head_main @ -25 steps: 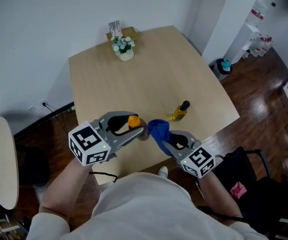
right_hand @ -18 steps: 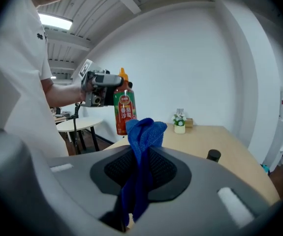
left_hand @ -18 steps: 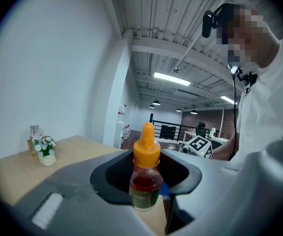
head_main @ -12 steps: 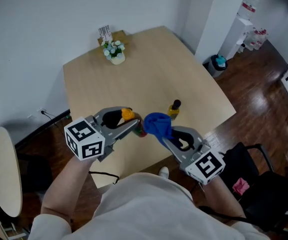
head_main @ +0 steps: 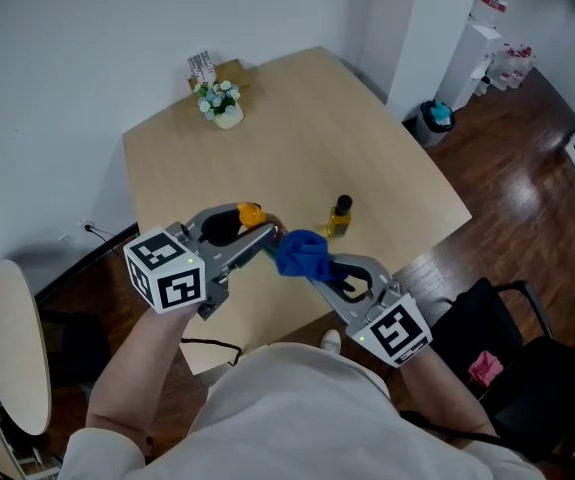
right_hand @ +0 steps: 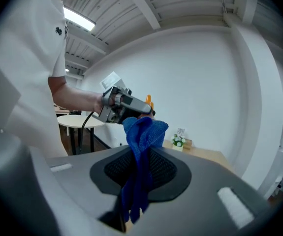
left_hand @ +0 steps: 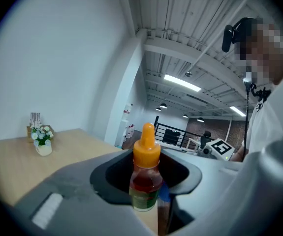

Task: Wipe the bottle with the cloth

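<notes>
Brings the cloth [head_main: 300,253] closer to the bottle [left_hand: 145,181] than a moment ago, clamping cloth in right gripper [head_main: 317,268] and bottle in left gripper [head_main: 267,240], wiping seemingly barely begun.

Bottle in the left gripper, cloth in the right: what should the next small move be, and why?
Probably press the blue cloth onto the orange-capped bottle and rub along its body. The left gripper is shut on that bottle, the right gripper on the cloth, and the cloth is bunched right beside the bottle; contact isn't clear.
</notes>
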Demonstrator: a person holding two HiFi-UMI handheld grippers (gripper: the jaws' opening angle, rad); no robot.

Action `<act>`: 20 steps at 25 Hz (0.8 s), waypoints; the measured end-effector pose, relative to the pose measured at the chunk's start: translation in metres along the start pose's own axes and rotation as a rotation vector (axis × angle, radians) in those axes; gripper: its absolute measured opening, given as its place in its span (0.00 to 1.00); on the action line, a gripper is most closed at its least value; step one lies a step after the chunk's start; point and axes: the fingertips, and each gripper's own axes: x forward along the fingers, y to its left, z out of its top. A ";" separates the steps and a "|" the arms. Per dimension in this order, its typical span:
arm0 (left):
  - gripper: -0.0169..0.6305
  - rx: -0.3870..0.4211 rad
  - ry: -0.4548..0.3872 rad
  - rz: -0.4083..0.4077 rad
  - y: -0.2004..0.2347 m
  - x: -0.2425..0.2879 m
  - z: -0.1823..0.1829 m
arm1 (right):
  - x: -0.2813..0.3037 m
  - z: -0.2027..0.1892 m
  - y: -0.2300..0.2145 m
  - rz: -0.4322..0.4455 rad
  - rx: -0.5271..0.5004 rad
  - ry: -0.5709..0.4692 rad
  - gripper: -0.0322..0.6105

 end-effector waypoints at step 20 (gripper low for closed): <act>0.27 -0.021 -0.024 0.059 0.007 0.007 0.009 | -0.006 0.034 0.022 0.092 0.001 -0.069 0.17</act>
